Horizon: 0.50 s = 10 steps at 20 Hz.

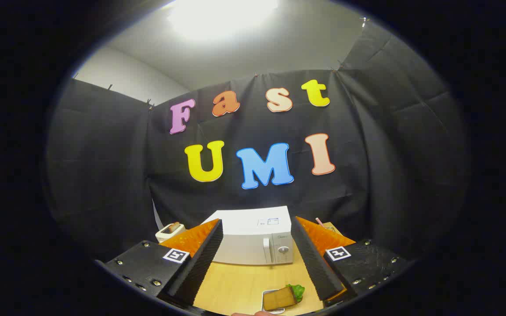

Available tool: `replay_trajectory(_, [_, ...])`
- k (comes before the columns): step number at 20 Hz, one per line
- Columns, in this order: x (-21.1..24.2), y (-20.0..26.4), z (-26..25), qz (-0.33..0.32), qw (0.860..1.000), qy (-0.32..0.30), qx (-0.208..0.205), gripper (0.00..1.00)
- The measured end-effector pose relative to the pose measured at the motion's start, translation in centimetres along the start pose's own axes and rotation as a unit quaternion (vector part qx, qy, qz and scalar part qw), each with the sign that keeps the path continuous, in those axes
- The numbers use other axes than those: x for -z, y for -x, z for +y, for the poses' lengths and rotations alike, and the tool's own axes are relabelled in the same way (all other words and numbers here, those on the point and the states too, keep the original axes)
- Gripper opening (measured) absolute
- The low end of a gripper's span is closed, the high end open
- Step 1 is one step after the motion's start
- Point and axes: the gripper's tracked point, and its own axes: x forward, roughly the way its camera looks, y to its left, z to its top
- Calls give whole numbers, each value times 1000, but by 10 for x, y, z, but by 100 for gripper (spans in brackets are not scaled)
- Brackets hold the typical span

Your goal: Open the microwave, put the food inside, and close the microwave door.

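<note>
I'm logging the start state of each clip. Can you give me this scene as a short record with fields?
microwave: white, at the back of the wooden table, beyond the fingers
door: closed, handle beside the dial
food: on a small plate, near the right finger, not held
toaster: left of the microwave
gripper: open, fingers wide apart, nothing between the pads
task step: door not yet opened

The gripper (256, 259) has its fingers spread wide apart, holding nothing, above the wooden table (240, 281). Beyond them stands the white microwave (253, 239), door closed. Between the fingers, nearer, lies the food (283, 297) on a small plate, and a toaster (170, 231) sits beside the microwave.
</note>
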Motion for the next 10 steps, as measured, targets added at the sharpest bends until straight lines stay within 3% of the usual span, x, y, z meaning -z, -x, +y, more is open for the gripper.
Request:
replay_trajectory(4, [-7, 2, -14, -28, 999, 34, 15, 97])
replay_trajectory(10, [3, 3, -8, -4, 1000, 4, 0, 97])
